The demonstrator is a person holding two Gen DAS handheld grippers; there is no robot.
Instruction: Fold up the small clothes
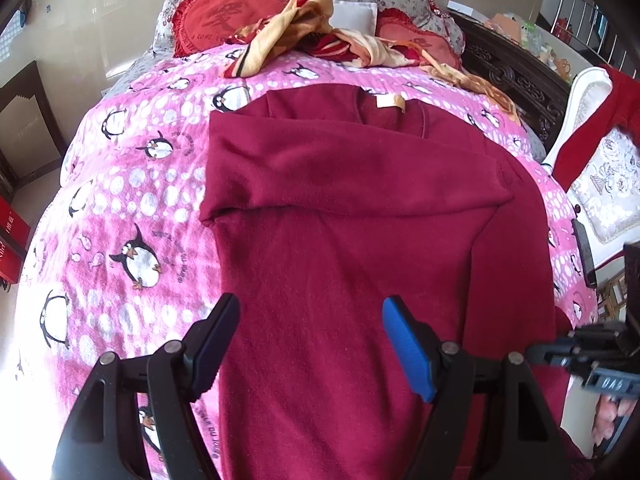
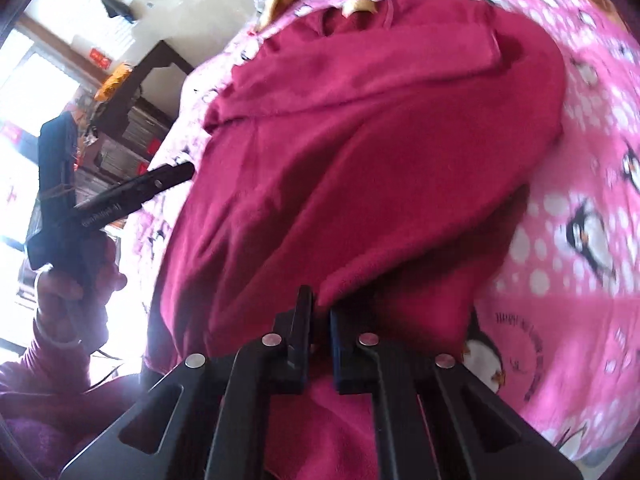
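At the bottom of the left wrist view, the left gripper (image 1: 310, 344) hangs with its fingers spread wide, nothing between them; the sweater (image 1: 360, 240) fills the gap and runs on up the middle of the frame. One finger pad is blue (image 1: 408, 354), the other dark. Folded cloth lies across the sweater's upper half, and a tan label (image 1: 390, 103) shows at the collar near the top centre. Around it spreads the pink penguin blanket (image 1: 132, 208), with an orange scarf (image 1: 304, 28) and a red pillow (image 1: 212, 16) along the top edge. The right gripper (image 1: 592, 356) shows at the right edge, blurred.

At the bottom centre of the right wrist view, the right gripper (image 2: 320, 334) has its fingers pressed close on a folded edge of the sweater (image 2: 360, 152), which rises from the fingertips to fill the middle of the frame. Pink blanket (image 2: 580, 200) lies to the right. At the left edge, a hand (image 2: 76, 288) holds the left gripper (image 2: 172, 172) just beside the sweater's left side.
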